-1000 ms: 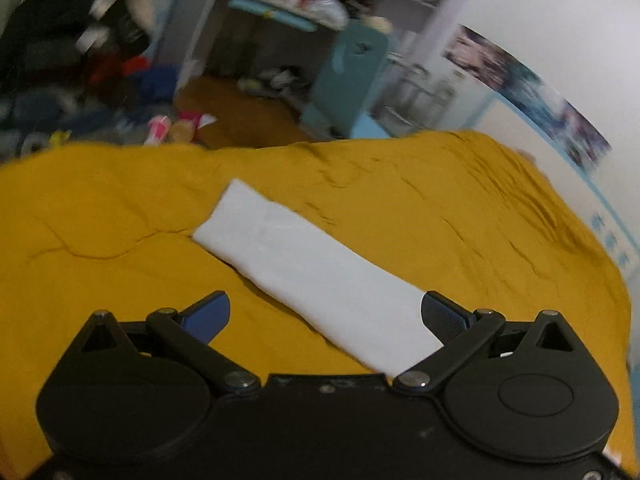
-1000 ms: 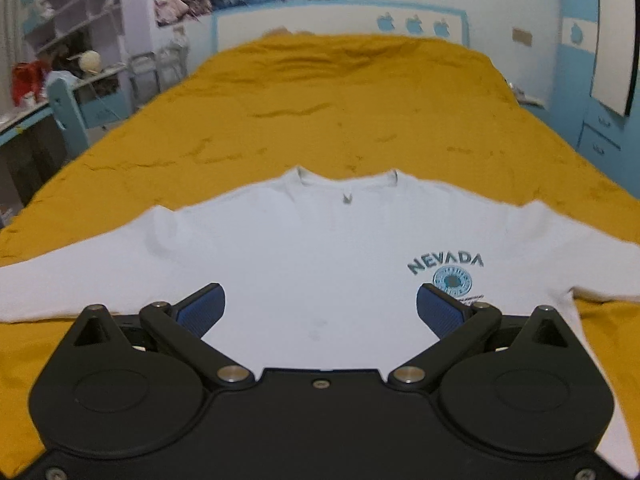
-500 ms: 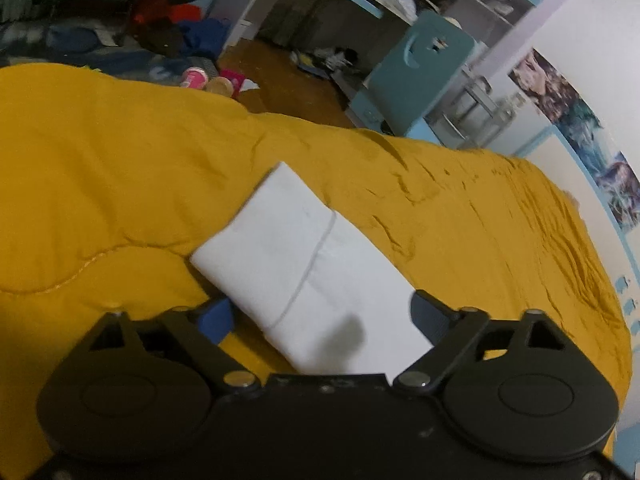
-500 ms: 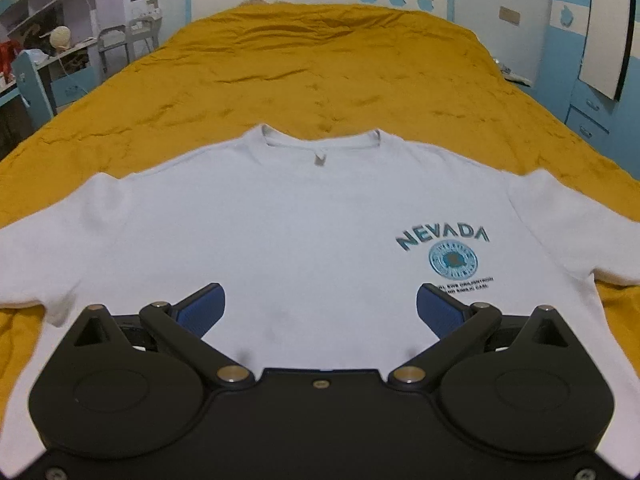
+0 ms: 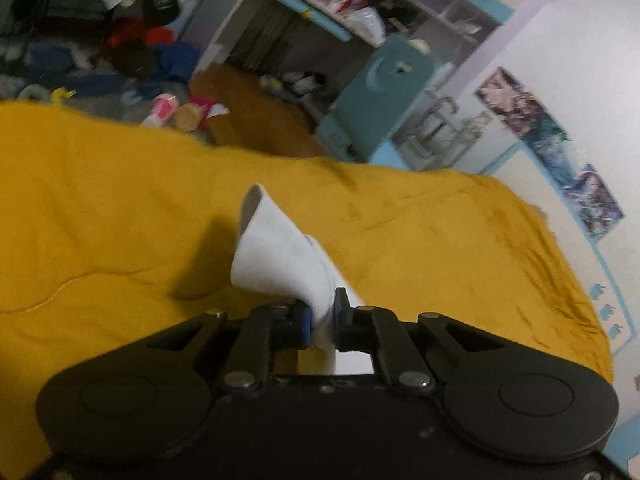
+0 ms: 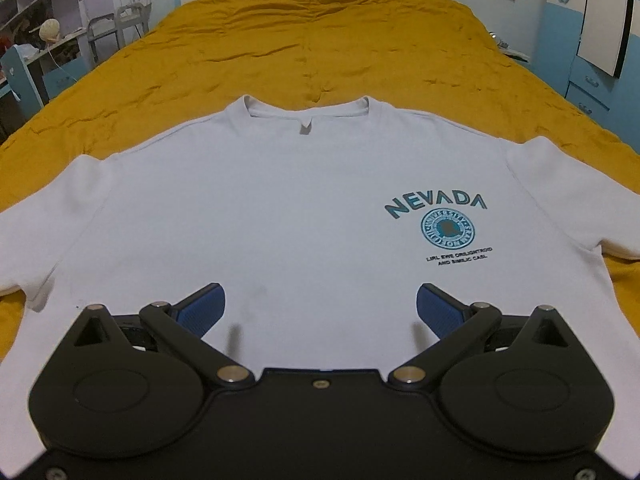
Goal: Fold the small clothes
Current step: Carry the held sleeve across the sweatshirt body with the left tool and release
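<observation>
The left gripper (image 5: 320, 316) has its jaws pinching the sleeve (image 5: 276, 256), lifted off the bed (image 5: 100, 208); likely the sleeve fold, next carrying it across the shirt (image 6: 280, 216). The right gripper (image 6: 320, 308) hovers over the flat shirt, jaws spread. Yellow cover, cluttered shelves (image 5: 400, 4) beyond.

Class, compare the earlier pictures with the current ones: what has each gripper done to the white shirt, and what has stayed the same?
The left gripper has closed on the sleeve, which lay flat between its open fingers a second ago, and lifted it off the yellow bedspread. The right gripper has moved closer over the white T-shirt but remains open, holding nothing. The shirt's body is still spread flat, print up.
</observation>
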Available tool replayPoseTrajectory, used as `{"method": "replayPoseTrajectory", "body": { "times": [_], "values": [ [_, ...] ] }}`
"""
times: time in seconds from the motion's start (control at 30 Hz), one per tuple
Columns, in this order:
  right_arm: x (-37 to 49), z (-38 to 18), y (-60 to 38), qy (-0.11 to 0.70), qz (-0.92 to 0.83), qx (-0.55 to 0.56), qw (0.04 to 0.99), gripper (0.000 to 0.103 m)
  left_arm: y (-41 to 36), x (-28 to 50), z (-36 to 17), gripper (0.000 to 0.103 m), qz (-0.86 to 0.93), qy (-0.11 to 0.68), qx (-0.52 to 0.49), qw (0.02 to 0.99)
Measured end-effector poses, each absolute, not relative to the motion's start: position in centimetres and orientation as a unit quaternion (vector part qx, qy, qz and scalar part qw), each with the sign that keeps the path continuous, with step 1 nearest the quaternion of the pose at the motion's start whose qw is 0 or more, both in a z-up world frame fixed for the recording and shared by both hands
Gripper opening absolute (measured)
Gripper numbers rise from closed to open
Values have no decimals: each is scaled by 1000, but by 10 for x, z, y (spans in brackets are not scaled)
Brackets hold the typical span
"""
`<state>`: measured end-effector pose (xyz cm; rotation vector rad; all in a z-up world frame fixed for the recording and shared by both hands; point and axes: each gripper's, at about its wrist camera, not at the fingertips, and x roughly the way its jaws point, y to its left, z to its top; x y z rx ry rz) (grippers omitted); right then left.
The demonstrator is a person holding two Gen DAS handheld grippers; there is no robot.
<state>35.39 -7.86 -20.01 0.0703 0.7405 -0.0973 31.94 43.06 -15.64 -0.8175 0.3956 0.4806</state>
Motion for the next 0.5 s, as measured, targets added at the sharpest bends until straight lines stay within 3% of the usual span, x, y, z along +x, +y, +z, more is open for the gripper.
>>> {"method": "replayPoseTrajectory", "body": {
  "times": [0.3, 0.5],
  "values": [
    [335, -181, -108, 353, -38, 47, 934, 103, 312, 355, -57, 7, 78, 151, -322, 931],
    [317, -172, -151, 347, -57, 56, 934, 103, 193, 388, -27, 7, -66, 149, -302, 939]
  ]
}}
